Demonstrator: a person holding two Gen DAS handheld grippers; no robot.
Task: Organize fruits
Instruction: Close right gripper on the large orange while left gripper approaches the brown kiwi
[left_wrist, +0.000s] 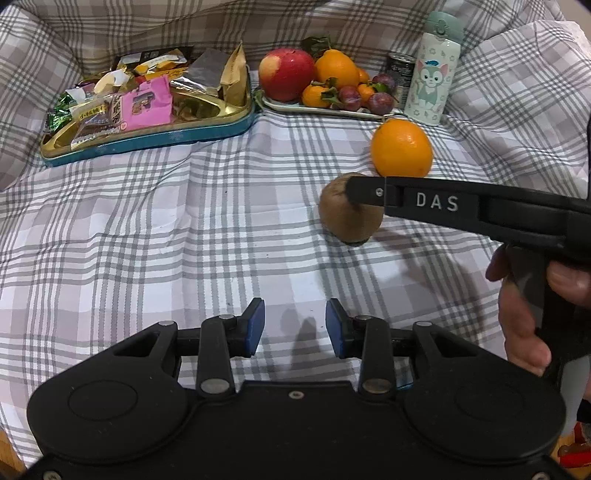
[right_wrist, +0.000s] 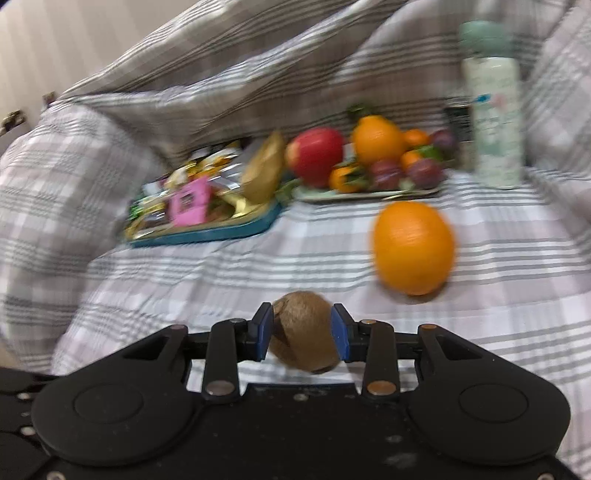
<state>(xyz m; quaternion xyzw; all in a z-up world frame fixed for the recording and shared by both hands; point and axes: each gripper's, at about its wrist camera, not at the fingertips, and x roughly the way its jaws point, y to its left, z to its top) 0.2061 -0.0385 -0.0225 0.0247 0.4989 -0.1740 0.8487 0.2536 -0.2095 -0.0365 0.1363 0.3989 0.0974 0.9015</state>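
A brown kiwi (right_wrist: 303, 332) sits between the blue pads of my right gripper (right_wrist: 301, 310), which is shut on it. In the left wrist view the same kiwi (left_wrist: 351, 221) is low over the checked cloth, and the right gripper (left_wrist: 354, 190) reaches in from the right with a hand on its handle. A loose orange (left_wrist: 402, 147) lies just behind the kiwi. The fruit tray (left_wrist: 317, 108) at the back holds a red apple (left_wrist: 286, 74), an orange, mandarins and plums. My left gripper (left_wrist: 295, 306) hovers over bare cloth, pads apart with nothing between them.
A teal and gold tin (left_wrist: 147, 142) full of snack packets sits at the back left. A tall printed bottle (left_wrist: 432, 66) and a dark can (left_wrist: 400, 70) stand right of the fruit tray. Rumpled checked fabric rises around the back and sides.
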